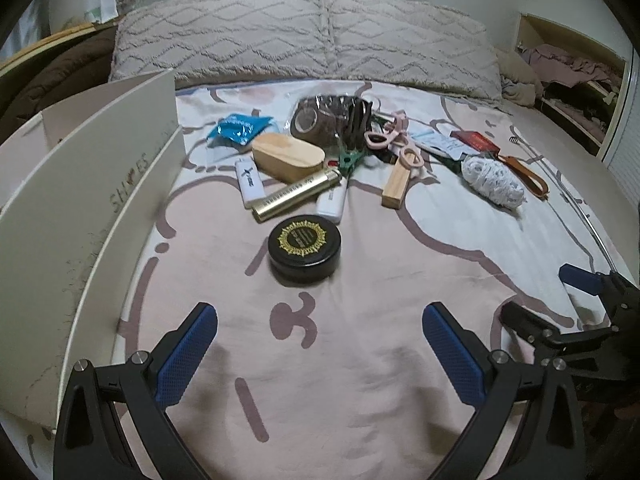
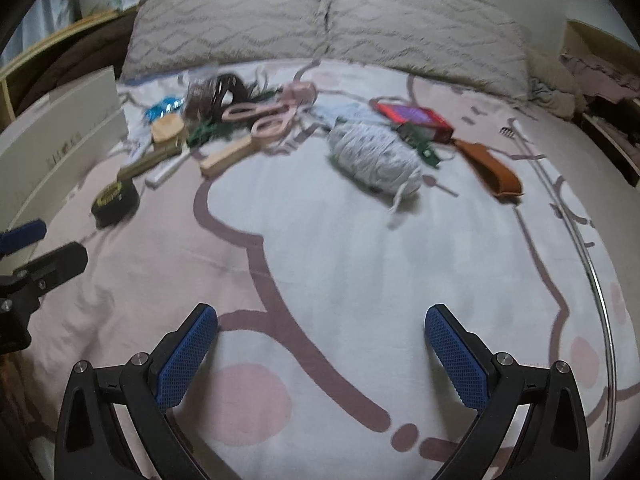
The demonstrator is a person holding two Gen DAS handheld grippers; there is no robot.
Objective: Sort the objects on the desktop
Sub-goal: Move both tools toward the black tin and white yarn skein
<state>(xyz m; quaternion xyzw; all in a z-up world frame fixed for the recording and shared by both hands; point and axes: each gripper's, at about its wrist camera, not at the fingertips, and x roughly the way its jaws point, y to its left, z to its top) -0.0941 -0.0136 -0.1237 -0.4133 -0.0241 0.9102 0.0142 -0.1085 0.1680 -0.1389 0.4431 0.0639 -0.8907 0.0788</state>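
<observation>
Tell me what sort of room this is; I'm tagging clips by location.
Most likely a bedroom. The clutter lies on a bed's pink patterned sheet, with two textured pillows along the far edge and open shelving holding crumpled clothes off to the right.

Left tool (image 1: 320,344) agape, right tool (image 2: 320,346) agape
</observation>
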